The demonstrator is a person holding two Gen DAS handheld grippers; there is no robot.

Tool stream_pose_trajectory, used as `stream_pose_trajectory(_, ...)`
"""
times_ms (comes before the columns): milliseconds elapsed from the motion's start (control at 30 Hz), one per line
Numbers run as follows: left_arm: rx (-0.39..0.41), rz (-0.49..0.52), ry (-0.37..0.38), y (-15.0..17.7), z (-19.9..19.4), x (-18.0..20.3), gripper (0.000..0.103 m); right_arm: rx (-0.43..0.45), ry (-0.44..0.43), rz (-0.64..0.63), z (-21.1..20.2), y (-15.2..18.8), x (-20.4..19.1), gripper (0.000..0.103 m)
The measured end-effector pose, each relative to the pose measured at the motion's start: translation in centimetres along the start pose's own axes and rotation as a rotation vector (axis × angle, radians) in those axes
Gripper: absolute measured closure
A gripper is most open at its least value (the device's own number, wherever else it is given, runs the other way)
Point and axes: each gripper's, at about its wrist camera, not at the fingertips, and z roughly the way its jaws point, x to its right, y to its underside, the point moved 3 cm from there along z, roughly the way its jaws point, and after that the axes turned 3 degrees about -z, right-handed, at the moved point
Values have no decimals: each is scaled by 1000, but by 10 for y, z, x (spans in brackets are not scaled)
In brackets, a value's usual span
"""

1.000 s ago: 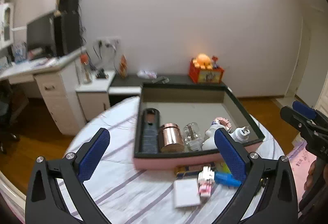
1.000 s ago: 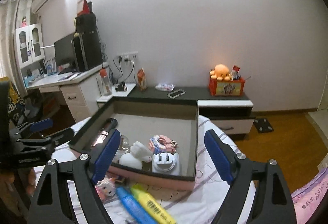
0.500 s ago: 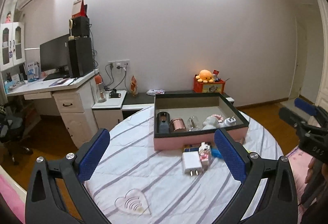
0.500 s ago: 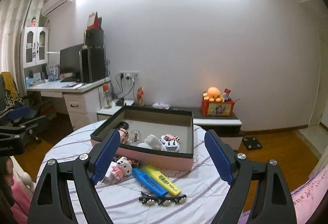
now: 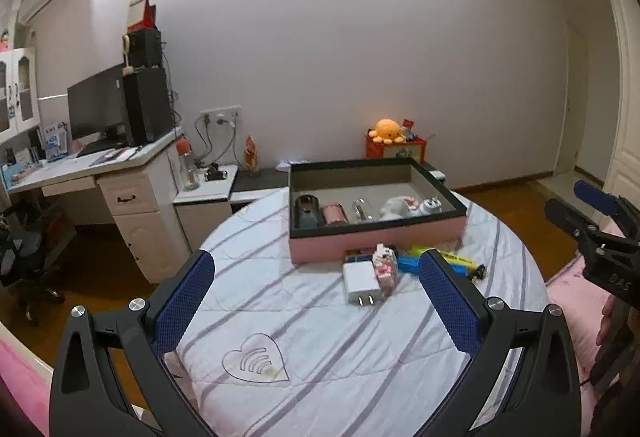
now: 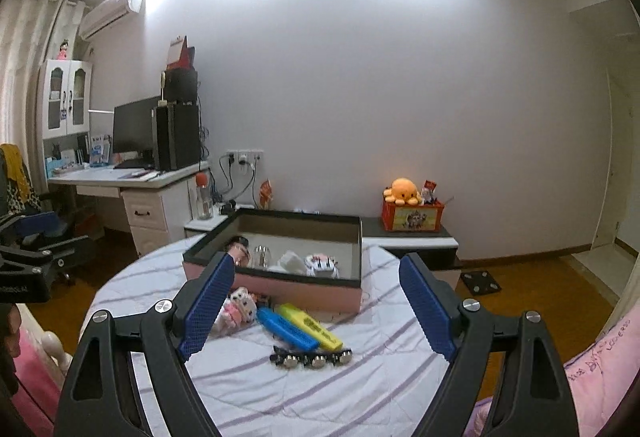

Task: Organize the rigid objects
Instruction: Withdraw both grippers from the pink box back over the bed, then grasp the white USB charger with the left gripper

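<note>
A pink box with a dark rim (image 5: 376,237) stands at the far side of the round table (image 5: 304,321) and holds a dark cylinder (image 5: 307,213), a copper can (image 5: 335,214), a glass, a white figure and a plug. Before it lie a white charger (image 5: 360,281), a pink block figure (image 5: 385,271), a blue highlighter (image 6: 286,329), a yellow highlighter (image 6: 312,326) and a black hair clip (image 6: 310,353). My left gripper (image 5: 315,261) hangs open over the near cloth, holding nothing. My right gripper (image 6: 317,259) is open too, back from the markers, with nothing between its fingers.
A white desk (image 5: 100,173) with a monitor and speakers stands at the left, an office chair (image 5: 24,261) beside it. Behind the table runs a low cabinet with an orange plush (image 6: 402,191) on a red box. Pink bedding (image 6: 600,369) borders the table's near side.
Both grippers have drawn back from the box, which now looks smaller and farther away. Much more of the striped cloth shows in front. Both stay open.
</note>
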Motion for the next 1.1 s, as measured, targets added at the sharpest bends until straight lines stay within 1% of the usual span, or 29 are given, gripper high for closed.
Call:
stream_pose_trajectory(167, -48, 14, 7, 10, 13, 5, 0, -76, 0, 16, 14, 18, 6, 17)
stream_pose_trajectory(367, -117, 16, 14, 24, 39, 10, 0, -160, -7, 32, 33, 41, 11, 17)
stream_pose_trajectory(533, -190, 20, 28, 37, 73, 19, 0, -220, -18, 46, 51, 59, 15, 17)
stream_pose_trajectory(733, -273, -8, 24, 46, 120, 23, 0, -291, -33, 63, 77, 76, 24, 17)
stream_pose_trajectory(900, -359, -3, 20, 56, 158, 30, 0, -321, -46, 81, 94, 80, 34, 17)
stream_pose_trajectory(1100, -419, 8, 23, 66, 184, 34, 2, -341, -71, 89, 111, 82, 39, 17)
